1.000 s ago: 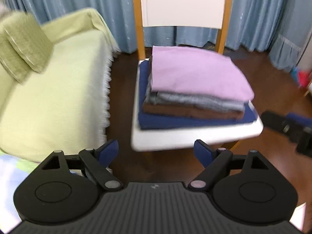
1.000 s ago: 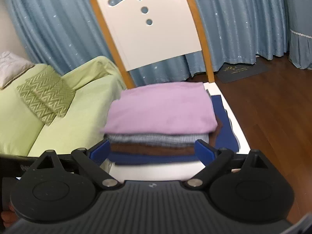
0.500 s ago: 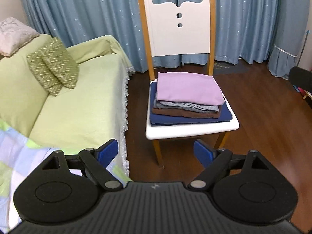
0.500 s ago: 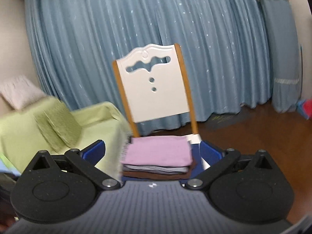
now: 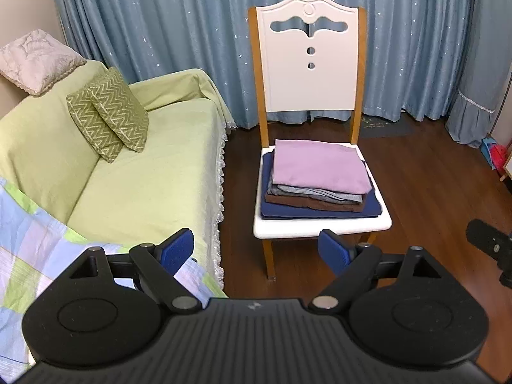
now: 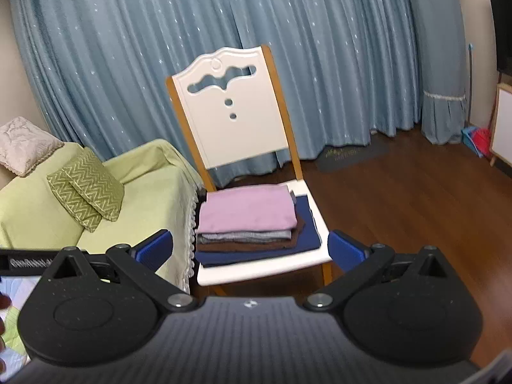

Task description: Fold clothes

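A stack of folded clothes point(image 5: 316, 179) point(image 6: 249, 224) lies on the white seat of a chair point(image 5: 307, 60) point(image 6: 230, 121): lilac on top, then grey, brown and navy. My left gripper point(image 5: 256, 249) is open and holds nothing, well short of the chair. My right gripper point(image 6: 249, 249) is also open with nothing in it, back from the seat's front edge. The right gripper's black body shows at the right edge of the left wrist view. A checked blue and green cloth point(image 5: 28, 252) lies at the lower left on the sofa.
A sofa with a light green cover point(image 5: 134, 172) point(image 6: 134, 192) stands left of the chair, with zigzag cushions point(image 5: 108, 118) and a pale pillow point(image 5: 35, 60). Blue curtains point(image 5: 179, 22) hang behind. Dark wood floor point(image 5: 432, 185) spreads to the right, with a small mat point(image 6: 352, 153).
Both grippers have drawn back from the chair and risen, so the stack now looks smaller and farther. The jaws of both stay open.
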A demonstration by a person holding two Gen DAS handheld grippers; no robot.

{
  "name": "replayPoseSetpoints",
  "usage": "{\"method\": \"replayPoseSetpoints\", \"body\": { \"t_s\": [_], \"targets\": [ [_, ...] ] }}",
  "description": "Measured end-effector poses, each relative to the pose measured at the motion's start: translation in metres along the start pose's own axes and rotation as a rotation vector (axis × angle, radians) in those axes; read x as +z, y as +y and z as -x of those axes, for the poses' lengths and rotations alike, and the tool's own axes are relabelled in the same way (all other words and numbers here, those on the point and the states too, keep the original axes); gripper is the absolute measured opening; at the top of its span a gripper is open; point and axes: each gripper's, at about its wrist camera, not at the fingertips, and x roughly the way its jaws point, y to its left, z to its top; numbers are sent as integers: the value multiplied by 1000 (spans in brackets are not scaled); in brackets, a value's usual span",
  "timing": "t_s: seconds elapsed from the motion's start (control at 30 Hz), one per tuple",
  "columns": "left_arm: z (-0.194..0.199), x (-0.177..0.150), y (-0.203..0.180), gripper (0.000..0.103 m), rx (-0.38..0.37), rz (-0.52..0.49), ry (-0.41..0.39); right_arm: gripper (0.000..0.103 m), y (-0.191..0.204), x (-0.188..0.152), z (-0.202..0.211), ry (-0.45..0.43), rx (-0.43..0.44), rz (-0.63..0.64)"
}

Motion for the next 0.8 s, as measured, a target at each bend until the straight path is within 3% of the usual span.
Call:
{"method": "replayPoseSetpoints", "body": {
  "t_s": [0.27, 0.63, 0.8],
  "targets": [
    [13, 10, -6, 87, -9, -26, -31, 102, 9, 2, 7, 15, -2, 2],
    [39, 21, -29, 87, -65, -53, 46, 102, 8, 17, 34, 67, 7, -1],
    [43, 12, -39, 87, -49, -45, 58, 102, 2, 20, 48, 90, -8, 7]
  ]
}}
